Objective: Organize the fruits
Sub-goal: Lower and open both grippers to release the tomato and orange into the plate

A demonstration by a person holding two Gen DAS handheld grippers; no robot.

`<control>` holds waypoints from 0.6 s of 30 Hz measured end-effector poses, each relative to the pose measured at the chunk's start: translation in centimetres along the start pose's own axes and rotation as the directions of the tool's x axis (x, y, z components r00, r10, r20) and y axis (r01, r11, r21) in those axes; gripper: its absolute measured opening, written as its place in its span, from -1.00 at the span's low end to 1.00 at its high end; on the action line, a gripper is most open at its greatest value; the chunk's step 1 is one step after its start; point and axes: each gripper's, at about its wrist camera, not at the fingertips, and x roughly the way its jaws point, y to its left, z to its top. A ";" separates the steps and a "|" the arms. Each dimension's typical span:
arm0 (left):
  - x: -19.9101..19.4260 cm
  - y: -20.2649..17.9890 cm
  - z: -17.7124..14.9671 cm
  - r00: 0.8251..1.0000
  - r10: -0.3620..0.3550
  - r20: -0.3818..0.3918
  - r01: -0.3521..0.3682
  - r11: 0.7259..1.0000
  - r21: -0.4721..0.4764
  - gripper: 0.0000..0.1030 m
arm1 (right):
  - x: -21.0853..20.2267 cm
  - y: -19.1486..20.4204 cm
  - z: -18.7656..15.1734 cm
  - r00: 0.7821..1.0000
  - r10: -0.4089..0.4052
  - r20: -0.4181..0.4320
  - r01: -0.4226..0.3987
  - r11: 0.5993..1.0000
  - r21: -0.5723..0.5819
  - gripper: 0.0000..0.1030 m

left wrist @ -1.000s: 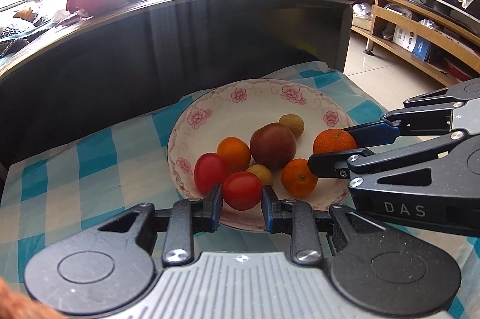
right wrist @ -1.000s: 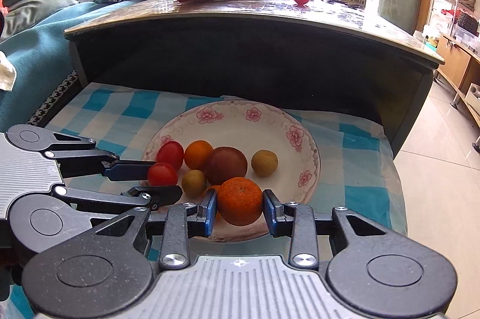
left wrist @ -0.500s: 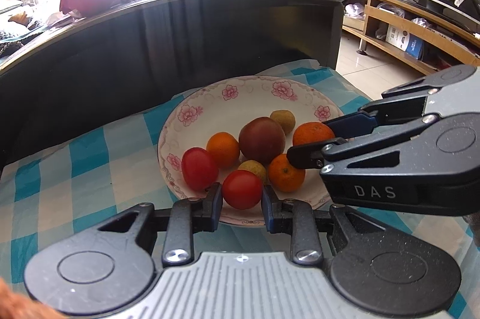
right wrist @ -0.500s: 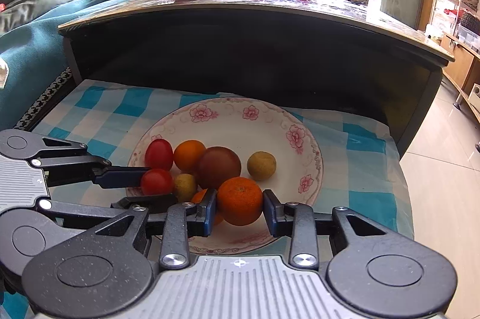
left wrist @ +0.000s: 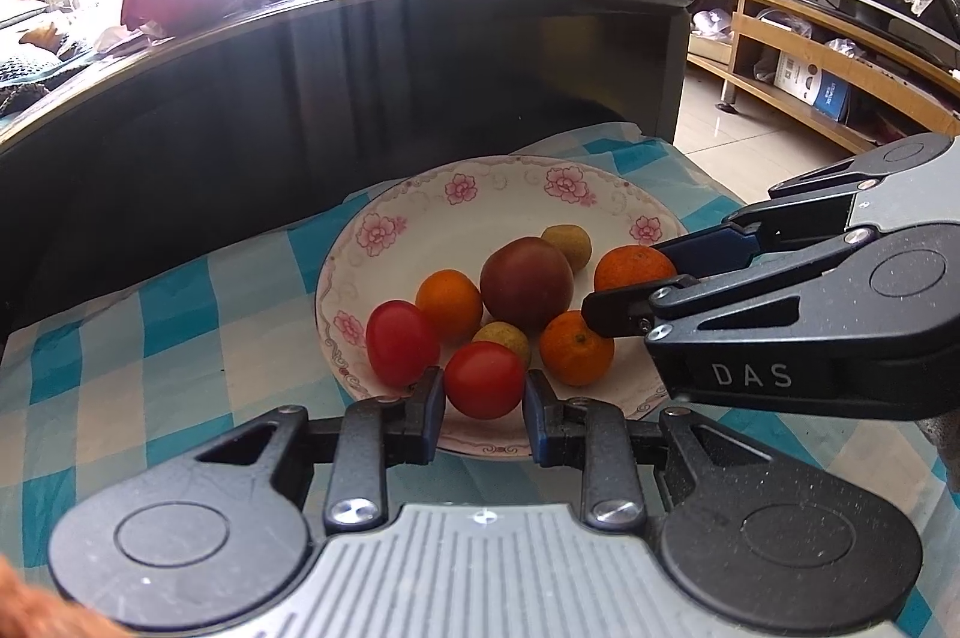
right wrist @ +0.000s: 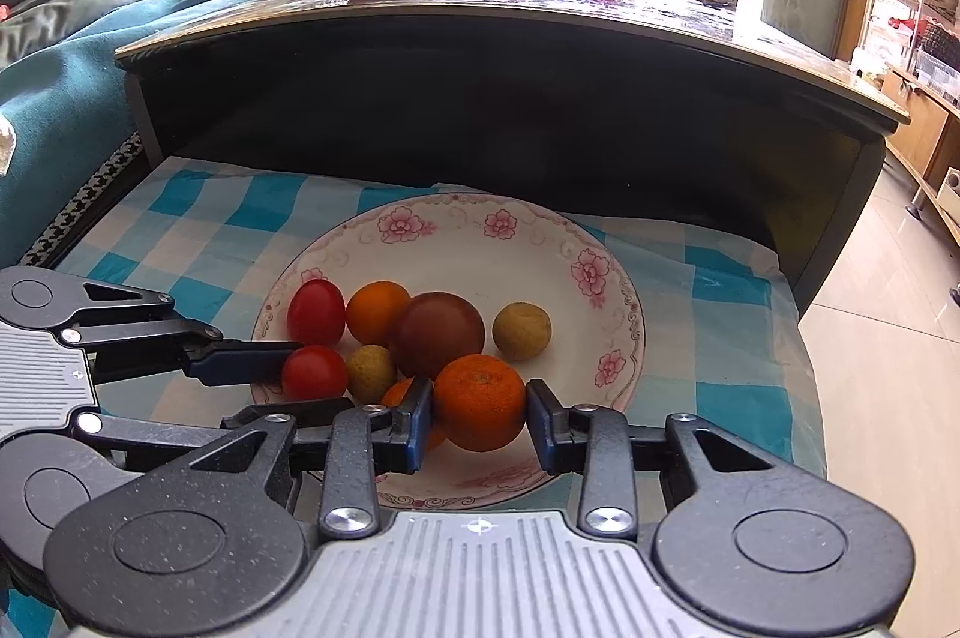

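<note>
Both tongs hold fruit over the flowered plate [left wrist: 384, 242], so the step in hand looks like setting two pieces down among those already there. The left tongs [left wrist: 483, 401] are clamped on a red tomato [left wrist: 483, 379], which sits between their pads just above the plate's near rim; the right tongs [right wrist: 479, 413] are clamped on a mandarin [right wrist: 479, 401], likewise between the pads and over the near part of the plate. To do this well, each fruit should be lowered until it rests on the plate before the pads part, since round fruit let go from a height will roll and knock the others. Just beyond the left tongs lie a second tomato [left wrist: 401, 341], a small tan fruit [left wrist: 503, 338] and another mandarin [left wrist: 576, 347]; beyond those sit an orange fruit [left wrist: 449, 303] and a dark plum [left wrist: 526, 282]. Free room lies on the far half of the plate, so releasing there, one side at a time, seems safest. Both tongs point forward and downward at a moderate slant, side by side and close, the right ones reaching in from the left tongs' right. The plate rests on a checked cloth [right wrist: 204, 230].
</note>
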 end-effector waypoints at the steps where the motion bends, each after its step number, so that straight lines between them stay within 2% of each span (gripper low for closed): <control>1: 0.0 0.0 0.0 1.000 0.002 0.001 -0.002 1.000 -0.002 -0.29 | 0.0 0.0 0.0 1.000 -0.001 0.000 0.001 1.000 0.001 -0.45; 18: -0.9 -0.5 0.3 1.000 0.001 0.009 -0.001 1.000 0.018 -0.28 | -1.0 -0.9 0.2 1.000 -0.014 0.024 0.013 0.999 0.033 -0.42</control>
